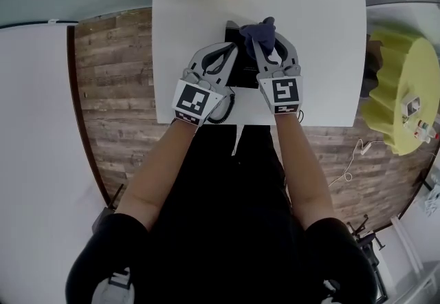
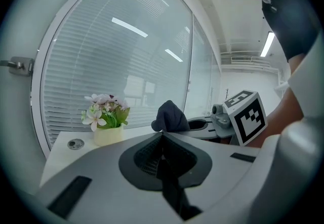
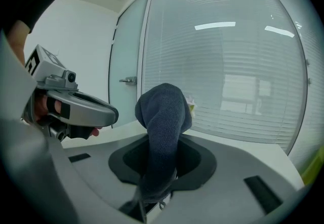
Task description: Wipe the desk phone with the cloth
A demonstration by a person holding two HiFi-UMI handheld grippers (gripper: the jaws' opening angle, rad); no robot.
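The dark blue knitted cloth (image 3: 163, 111) is looking soft, light and floppy, likely to bunch and drape, so pinching its gathered lower end seems soundest. The right gripper (image 3: 159, 164) is clamping exactly there. In the head view's upper centre, the cloth is hanging over the black desk phone (image 1: 242, 70) on the white table (image 1: 323, 34). The left gripper (image 2: 163, 137) is hovering just beside, its jaws pressed together on nothing, with both forearms reaching forward and converging.
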